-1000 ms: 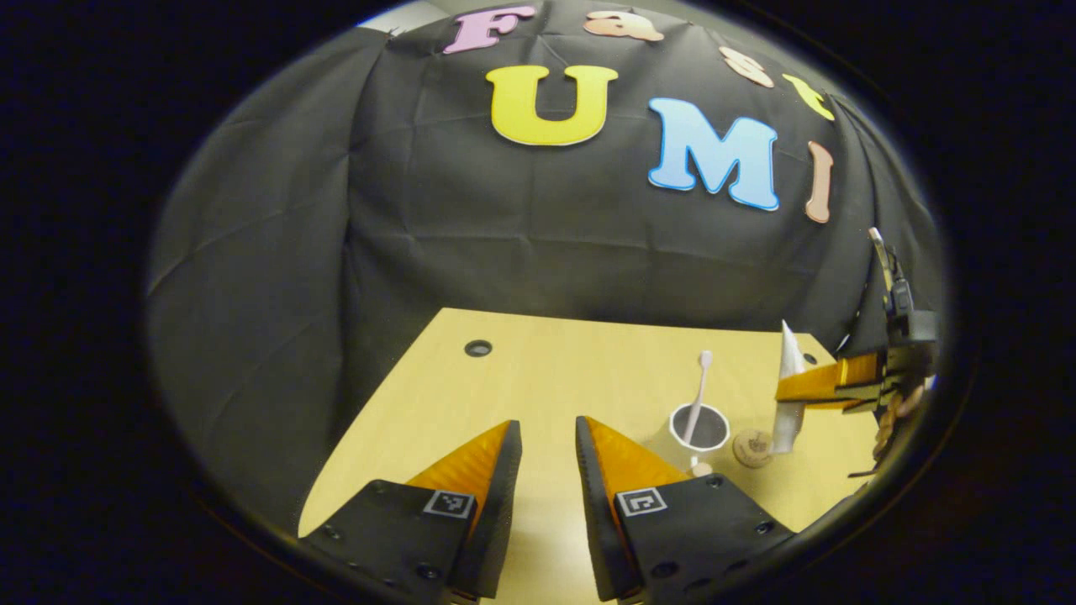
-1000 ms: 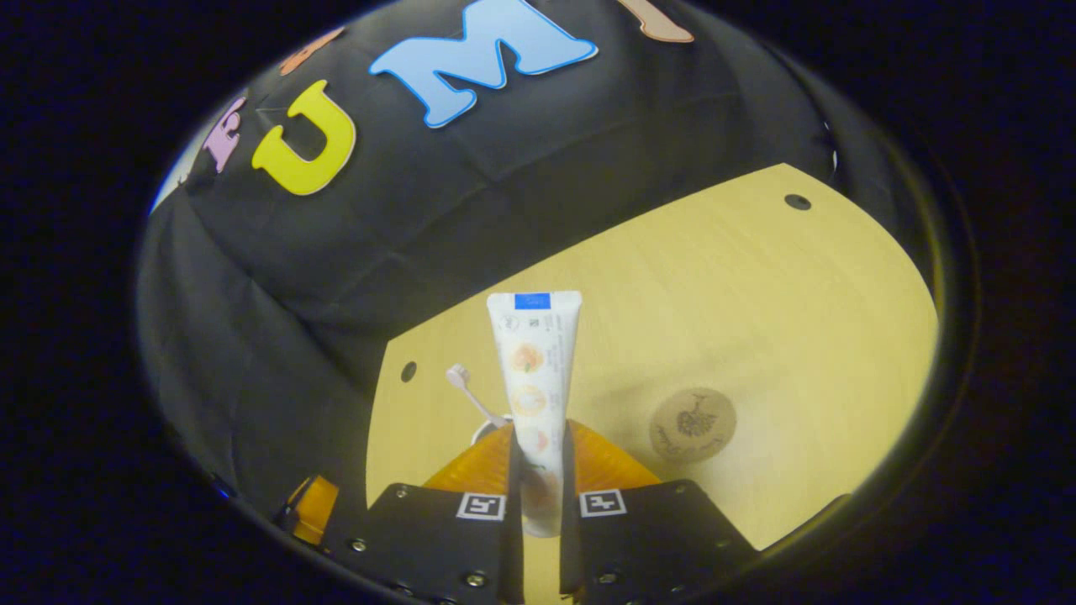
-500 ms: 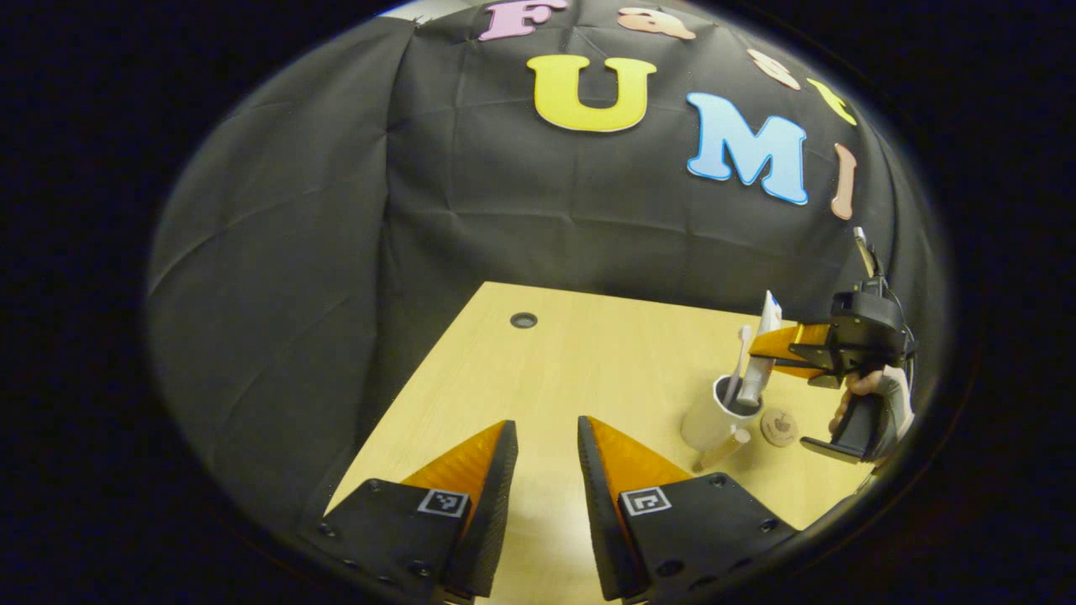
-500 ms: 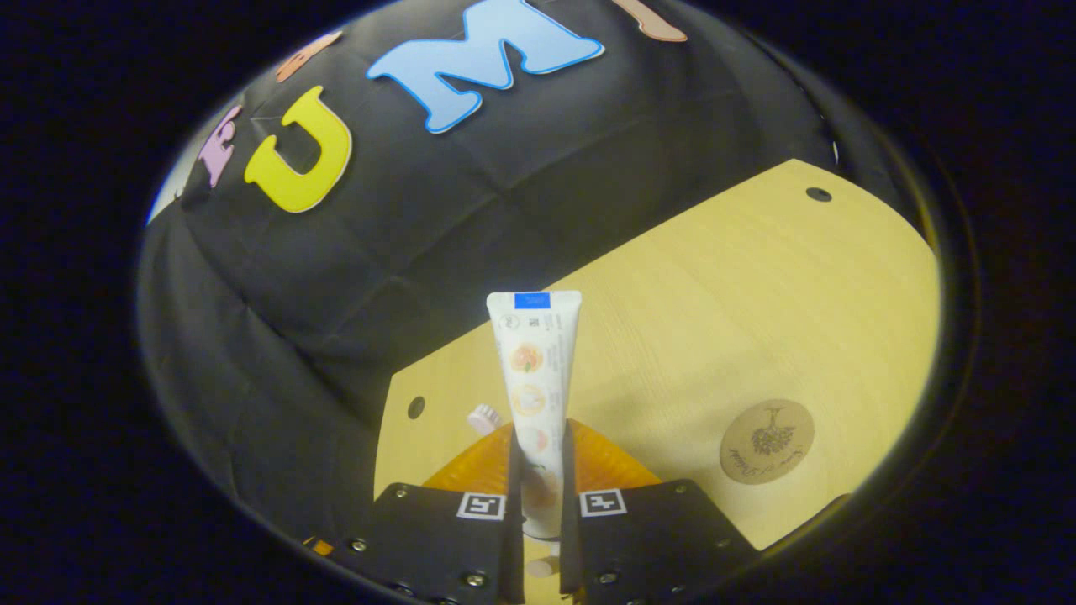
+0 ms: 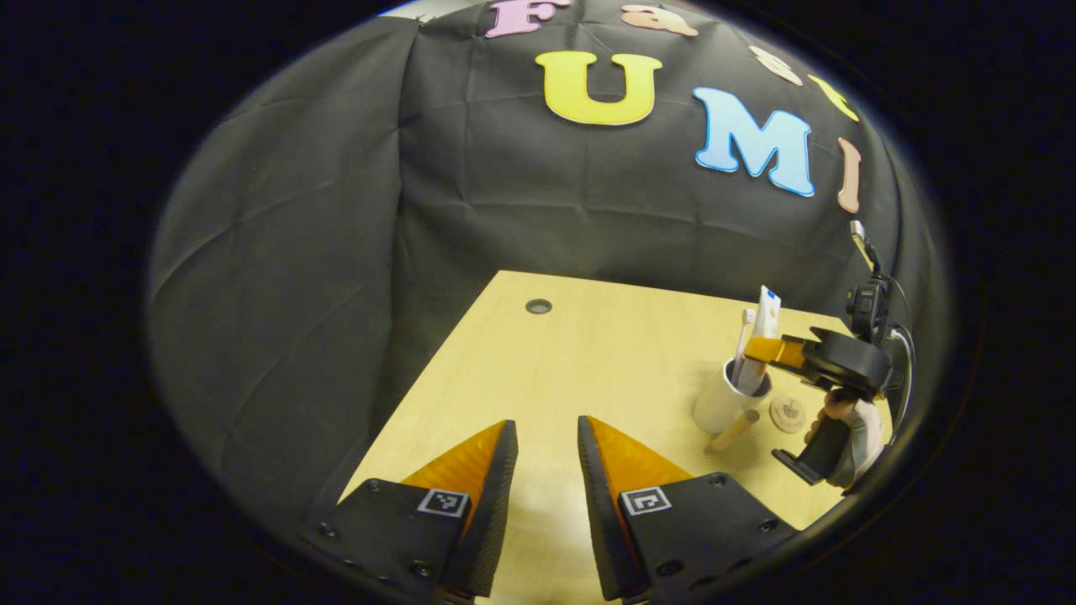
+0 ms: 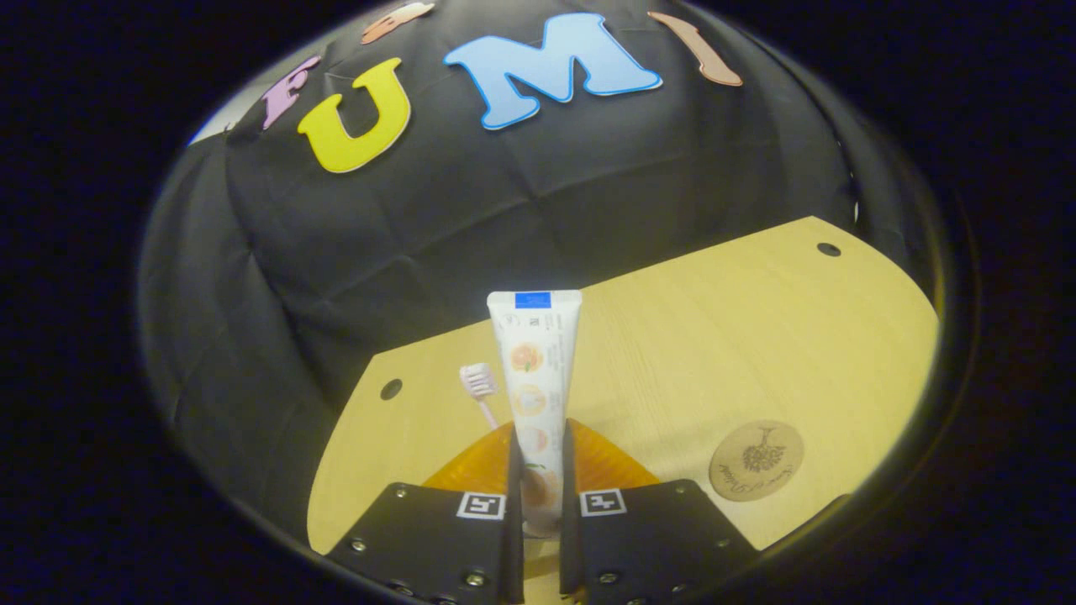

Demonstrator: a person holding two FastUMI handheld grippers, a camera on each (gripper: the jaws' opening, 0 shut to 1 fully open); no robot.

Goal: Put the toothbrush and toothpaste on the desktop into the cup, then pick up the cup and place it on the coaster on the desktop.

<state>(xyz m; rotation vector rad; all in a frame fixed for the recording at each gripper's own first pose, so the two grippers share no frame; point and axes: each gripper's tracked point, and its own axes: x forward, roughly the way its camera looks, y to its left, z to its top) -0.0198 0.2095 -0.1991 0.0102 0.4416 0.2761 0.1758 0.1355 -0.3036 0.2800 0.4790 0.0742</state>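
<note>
A white toothpaste tube with a blue end band and fruit pictures (image 6: 535,395) stands upright between the two fingers of the right tool (image 6: 538,504), which is clenched on the tube's lower part; the tube rises toward 12 o'clock in the right gripper view. At about 11 o'clock from that grip, a pale pink toothbrush head on a thin stem (image 6: 477,382) pokes up just beside the tube. At 3 o'clock from the tool, a round cork coaster with a dark printed sprig (image 6: 756,460) lies flat on the light wooden worktop (image 6: 714,336), apart from the tube.

The left gripper view takes in the scene from farther off. There the right tool (image 5: 761,350), held by a person's hand (image 5: 845,416), grips the tube (image 5: 767,307) with its lower end inside the mouth of a white cylindrical cup (image 5: 728,395), where the toothbrush (image 5: 744,332) already stands. The coaster (image 5: 788,414) sits just beside the cup at its 3 o'clock, and a short wooden stick-like piece (image 5: 733,432) lies on the worktop (image 5: 588,353) against the cup's base at 5 o'clock. The left tool (image 5: 546,487) hangs over the worktop's near edge, at 8 o'clock from the cup and well apart from it, its fingers parted and holding nothing.
</note>
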